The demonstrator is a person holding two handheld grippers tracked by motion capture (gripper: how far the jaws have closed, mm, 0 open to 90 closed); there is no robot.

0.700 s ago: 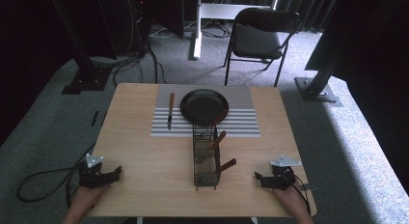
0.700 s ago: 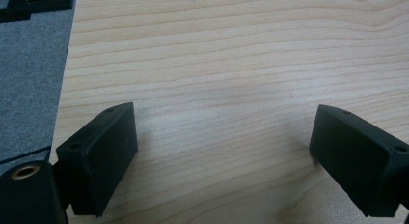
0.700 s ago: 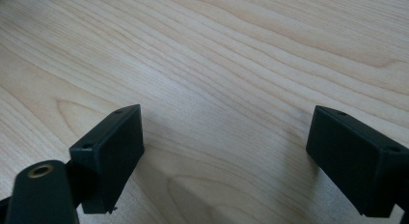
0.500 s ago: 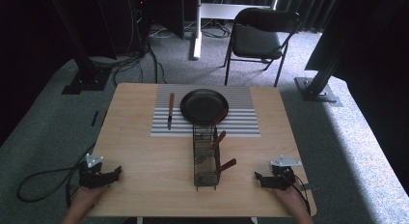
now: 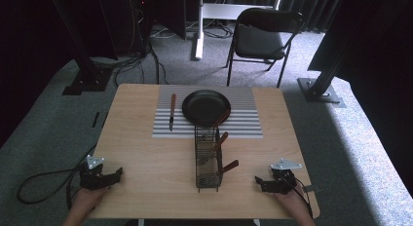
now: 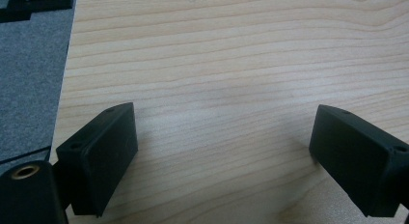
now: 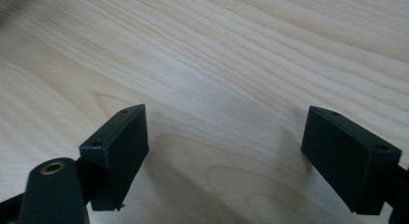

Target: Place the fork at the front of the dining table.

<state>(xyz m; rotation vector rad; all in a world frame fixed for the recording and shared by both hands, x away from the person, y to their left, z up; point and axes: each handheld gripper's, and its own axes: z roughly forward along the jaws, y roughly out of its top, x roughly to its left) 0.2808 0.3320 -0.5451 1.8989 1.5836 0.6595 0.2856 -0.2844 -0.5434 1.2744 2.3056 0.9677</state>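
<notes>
Pale wood grain runs across the table [image 5: 146, 153], which stands on grey carpet with a folding chair [image 5: 260, 38] beyond its far edge at 12 o'clock. At the near corners, about 7 and 5 o'clock, the left gripper [image 5: 116, 174] and right gripper [image 5: 258, 181] rest low on the wood with their jaws spread wide and nothing between them, as the left gripper view [image 6: 222, 151] and right gripper view [image 7: 224, 151] show over bare wood; this looks like a ready pose on either side of the work, judged from how evenly they flank it. Between them, just short of the centre, stands a wire mesh caddy [image 5: 207, 179], upright, with wooden-handled utensils [image 5: 220, 140] leaning out toward 1 o'clock, apparently sorted there so the handles are easy to pinch. Toward 12 o'clock a striped mat [image 5: 243, 123] carries a black plate [image 5: 204, 106] that holds nothing, while a knife [image 5: 172, 111] lies to its 9 o'clock like a place setting.
</notes>
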